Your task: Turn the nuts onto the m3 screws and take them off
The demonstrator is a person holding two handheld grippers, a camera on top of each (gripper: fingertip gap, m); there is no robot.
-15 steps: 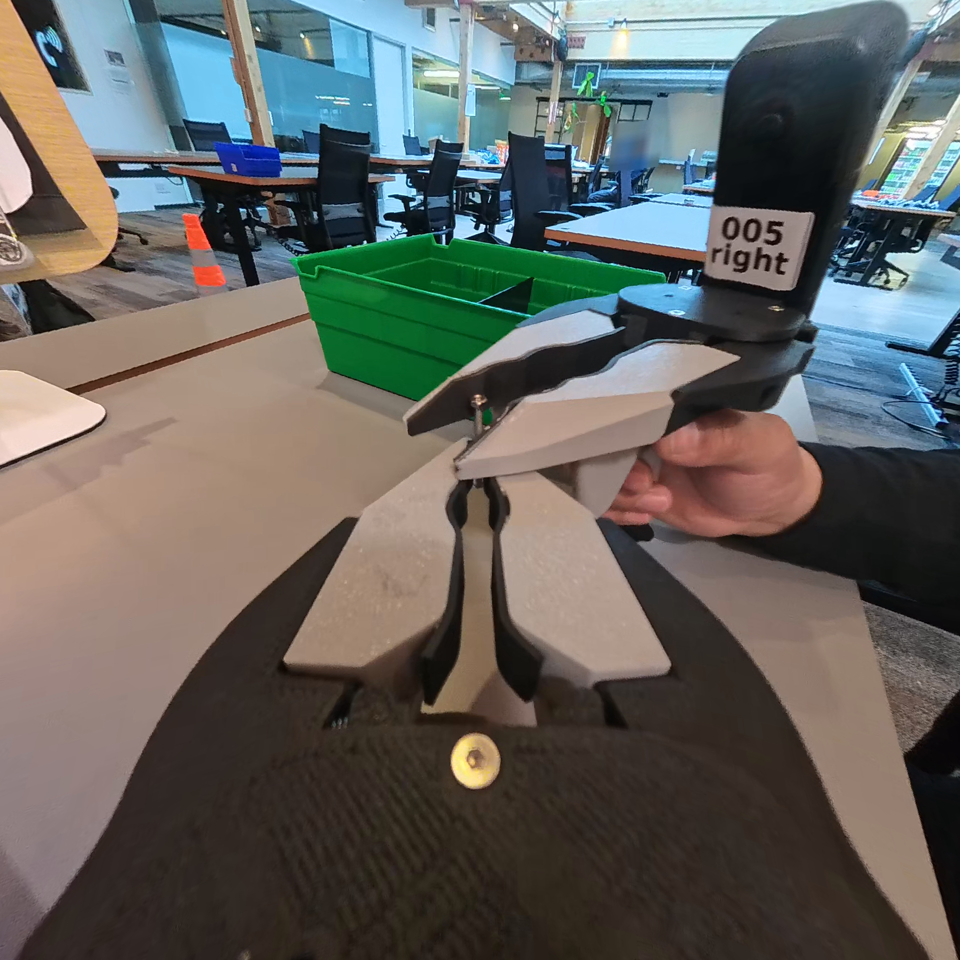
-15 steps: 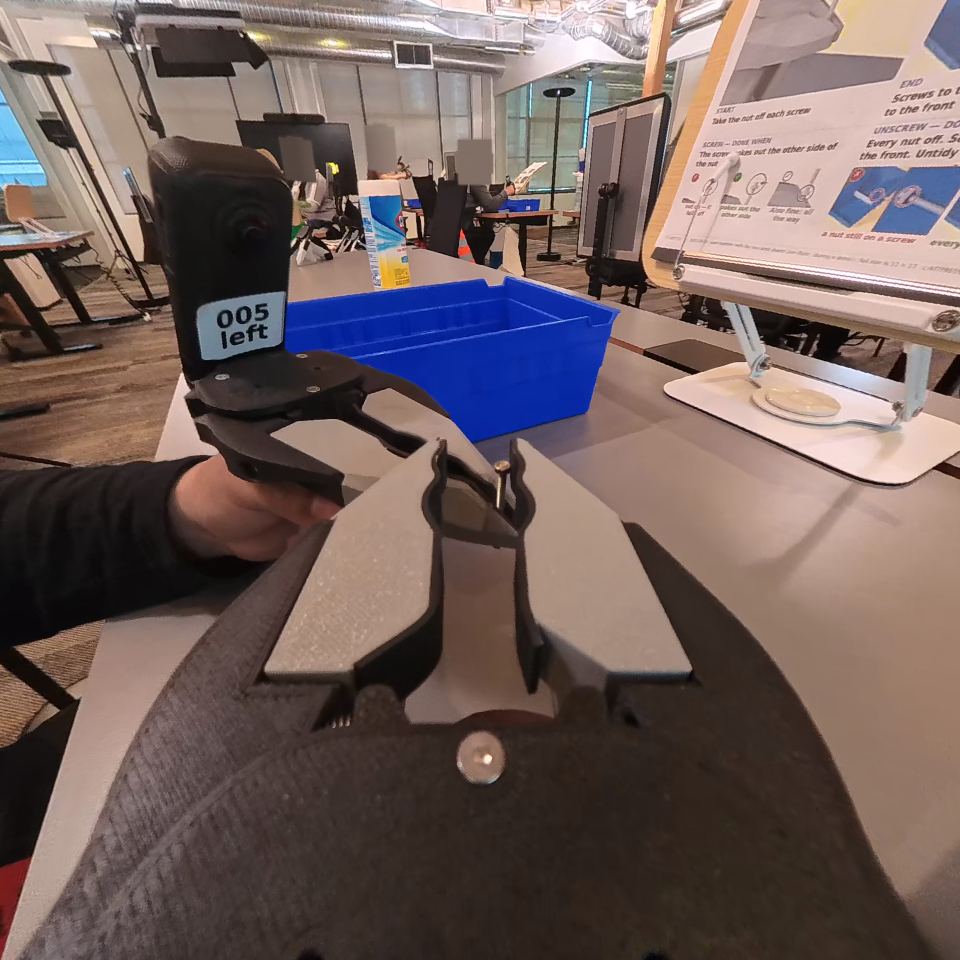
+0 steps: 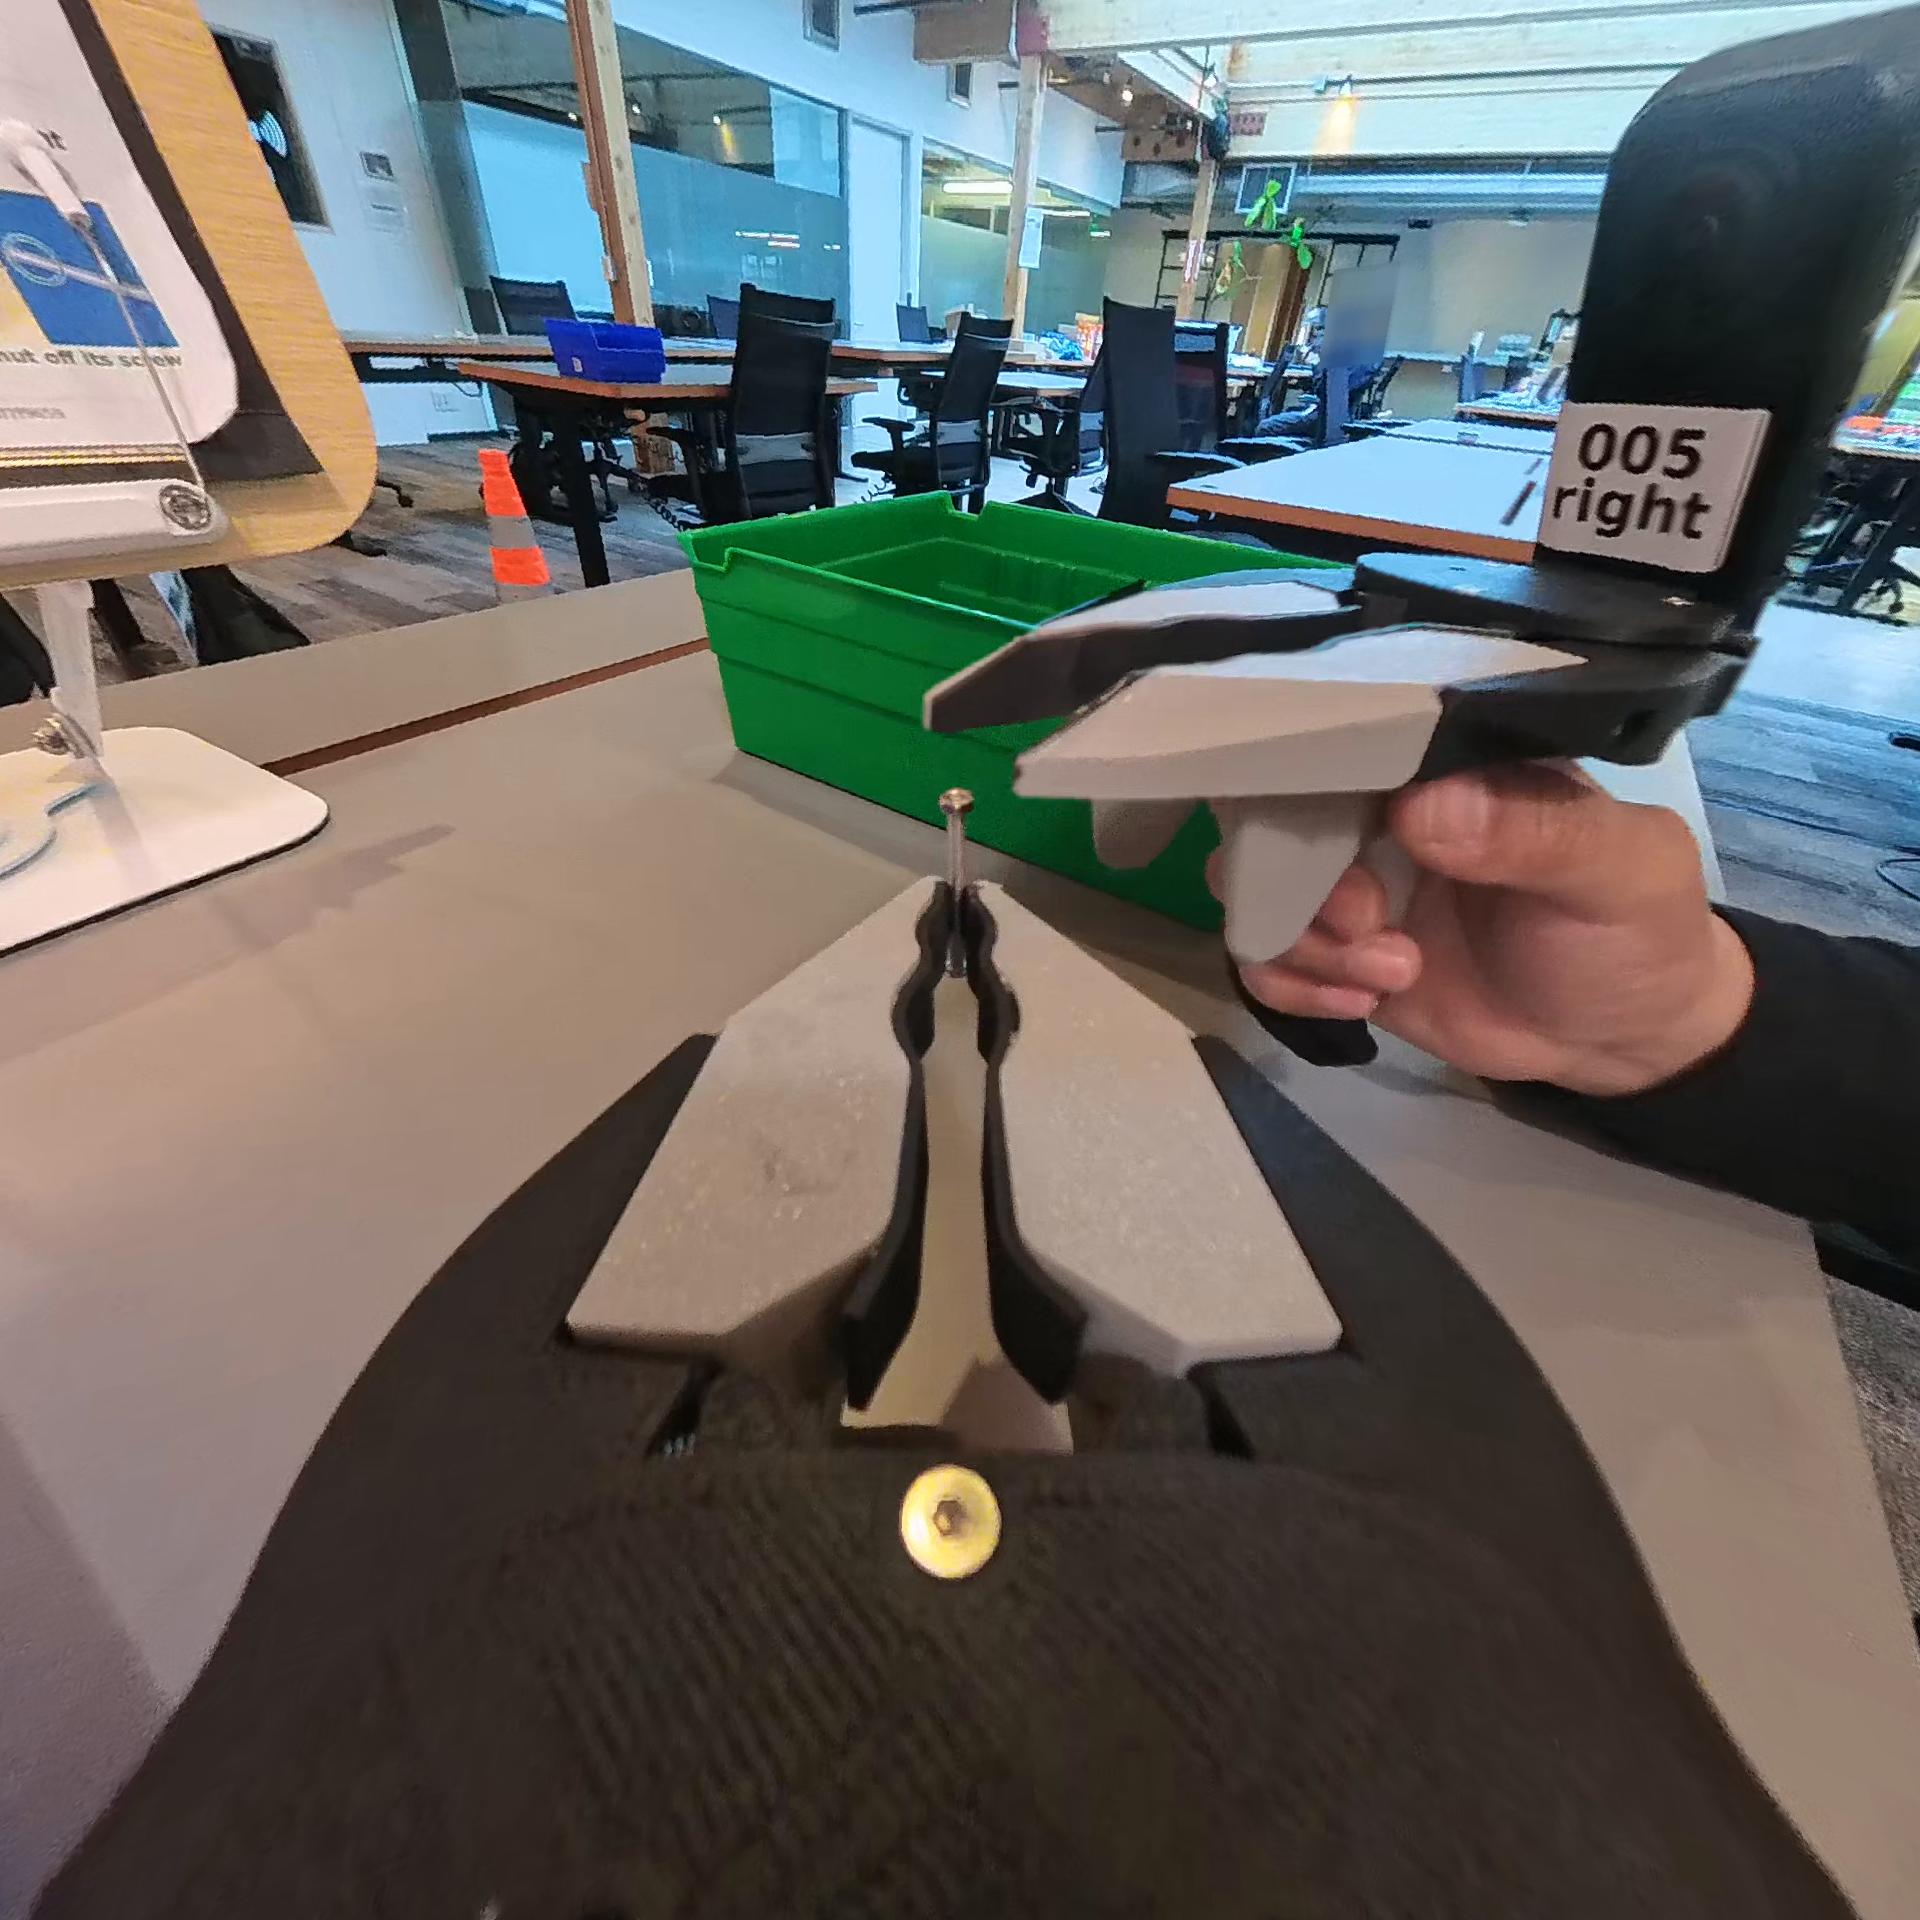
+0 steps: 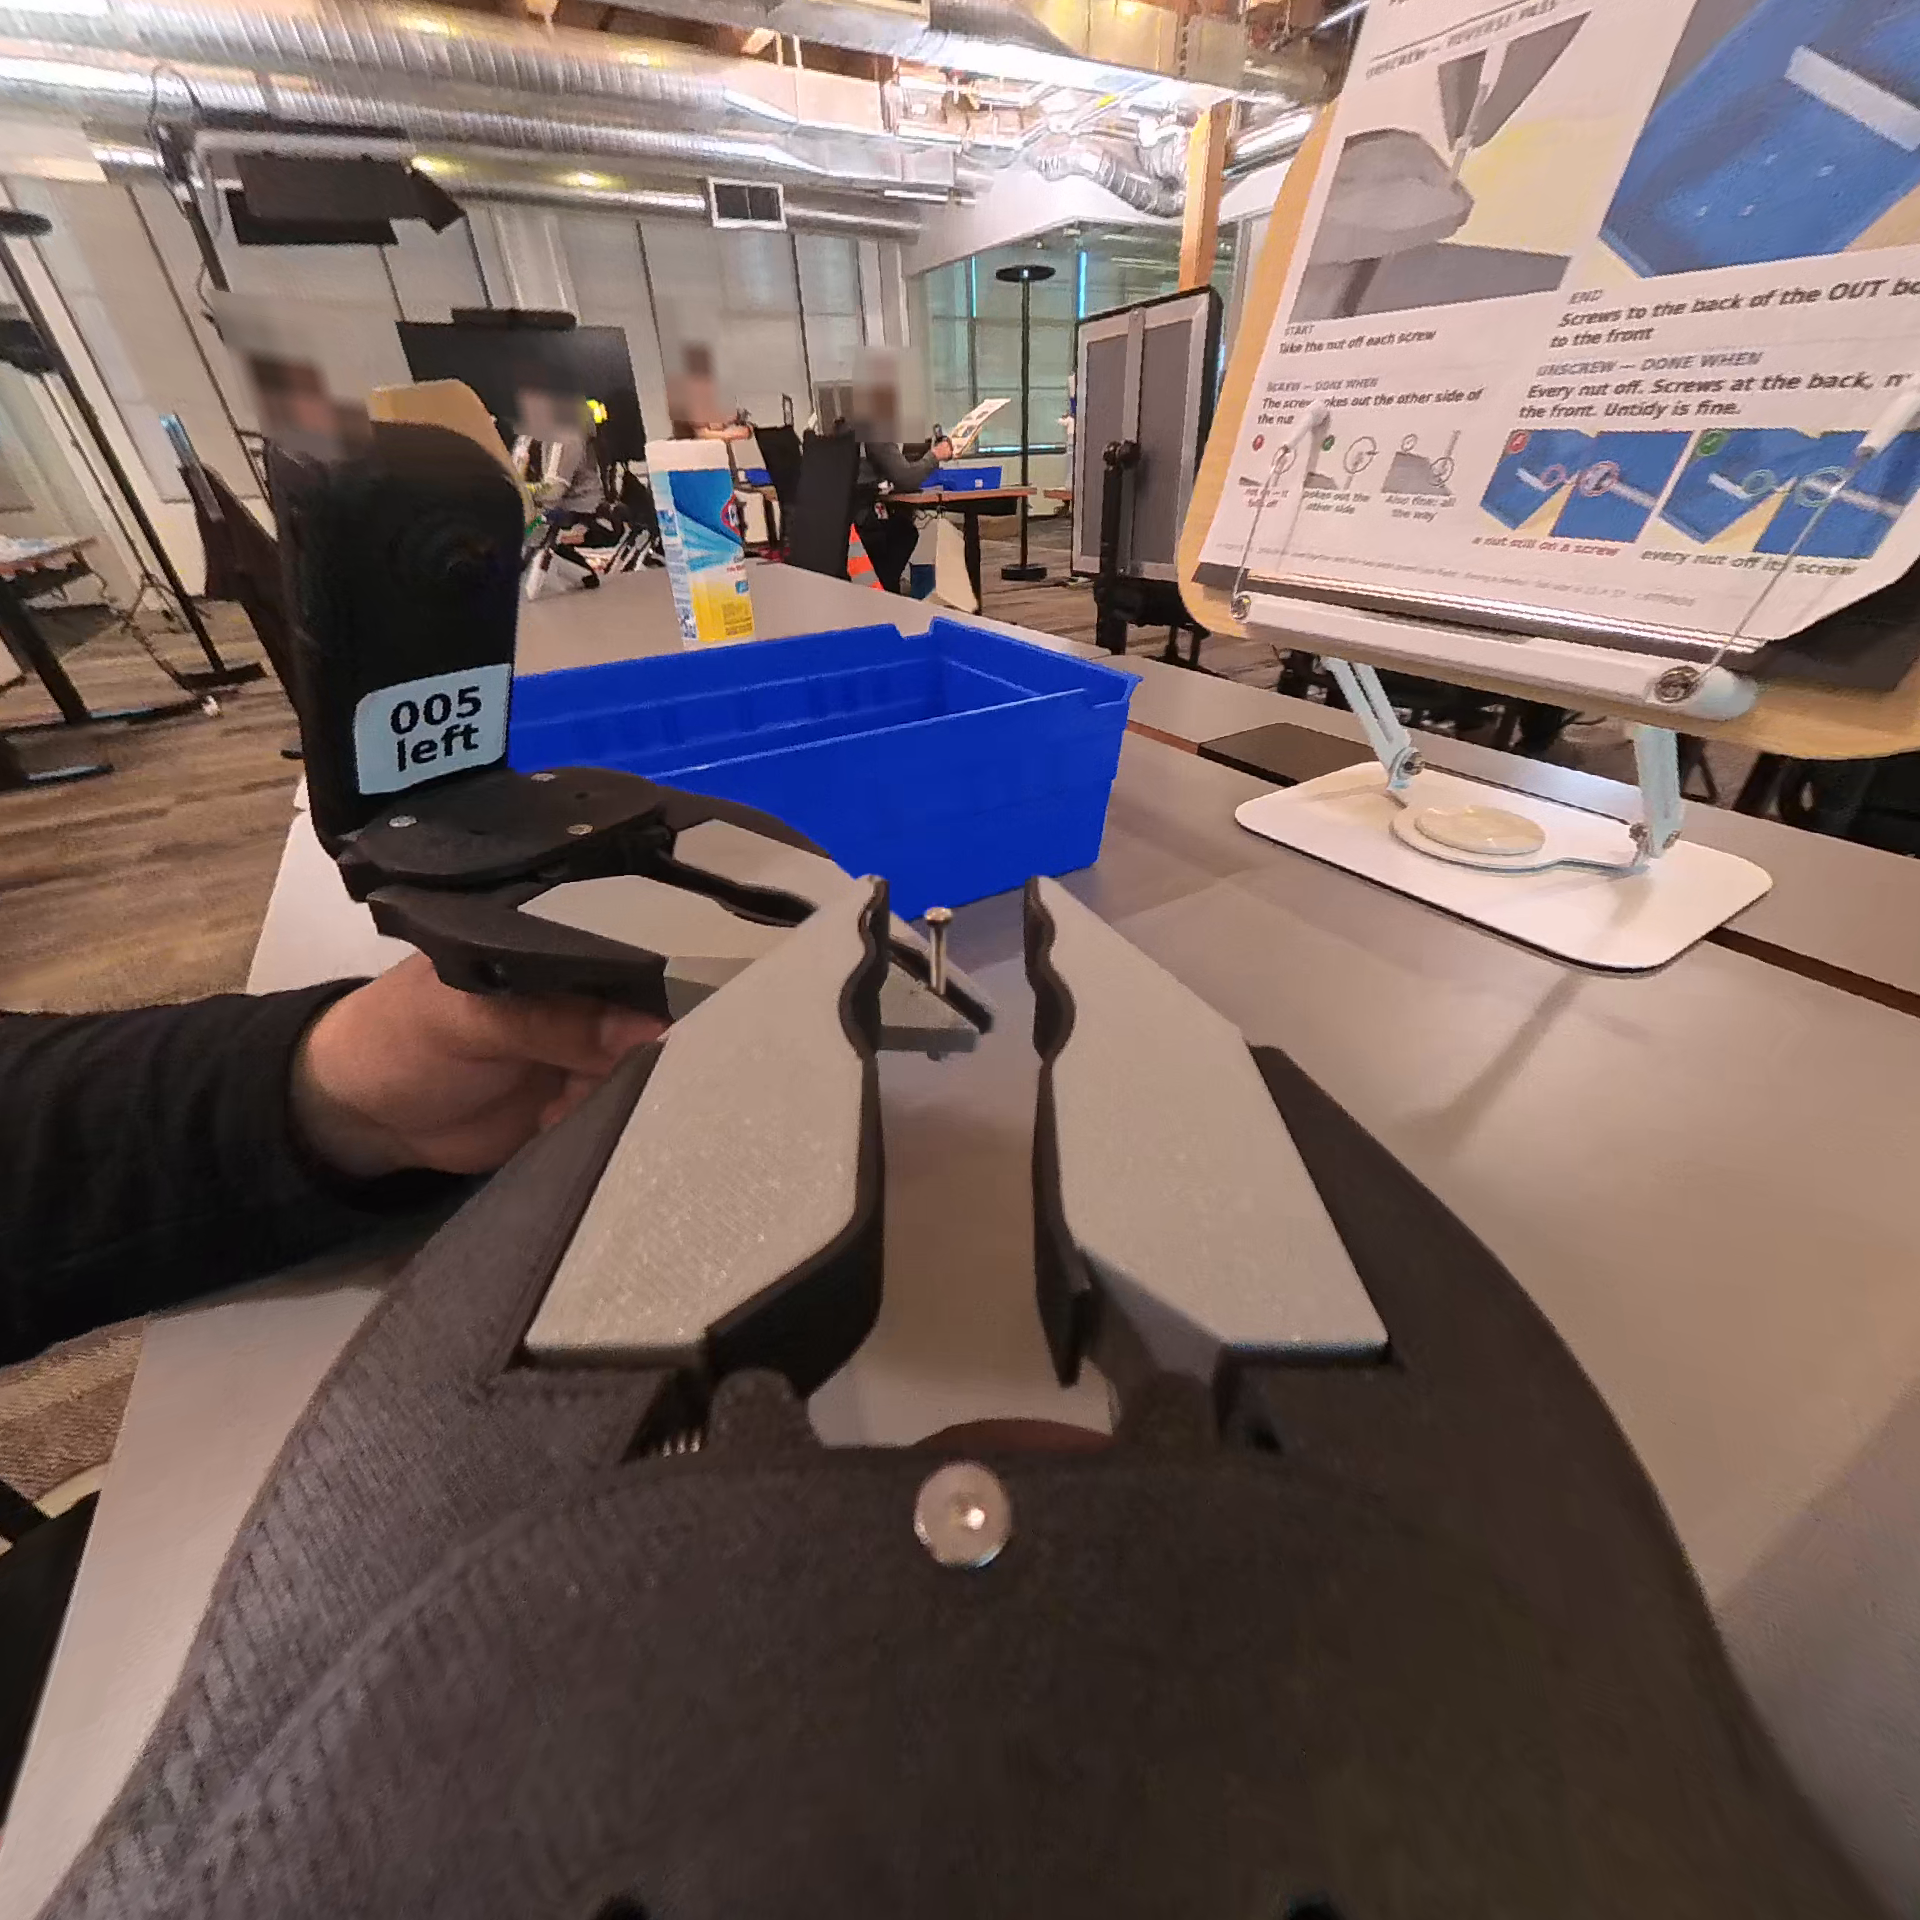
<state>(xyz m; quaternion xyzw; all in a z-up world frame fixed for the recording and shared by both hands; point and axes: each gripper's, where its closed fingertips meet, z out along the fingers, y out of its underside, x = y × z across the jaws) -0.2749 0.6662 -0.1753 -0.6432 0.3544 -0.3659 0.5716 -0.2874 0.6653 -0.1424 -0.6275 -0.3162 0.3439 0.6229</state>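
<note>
At the centre of the left wrist view, the left tongs [image 3: 958, 914] are clenching the lower shank of an m3 screw [image 3: 955, 831], which is standing upright with its head on top and its upper length bare. The right tongs [image 3: 997, 727] are hovering just above and to the right of the screw head in that view, held by a hand [image 3: 1496, 935] at the right edge of the frame; in the right wrist view their two fingers are standing apart with nothing visible between them, the screw [image 4: 938, 948] rising in the gap beyond their tips. No nut is showing on the screw, though one that small might be sitting hidden inside the left tongs' pads or against a finger of the right tongs, and the views are too coarse to rule that out. A green bin [image 3: 894, 644] is sitting on the grey surface [image 3: 416, 1039] behind the screw, toward the upper middle of the left wrist view; a blue bin [image 4: 883, 748] is occupying the middle of the right wrist view, with an instruction sheet on a white stand [image 4: 1507, 862] at the upper right and a wipes canister [image 4: 701, 551] behind the bin. Judging from the bare screw and the released right tongs, this screw appears to be between steps: either its nut is already off or none is on yet. How many other screws are remaining cannot be told, since neither bin's floor is visible.
</note>
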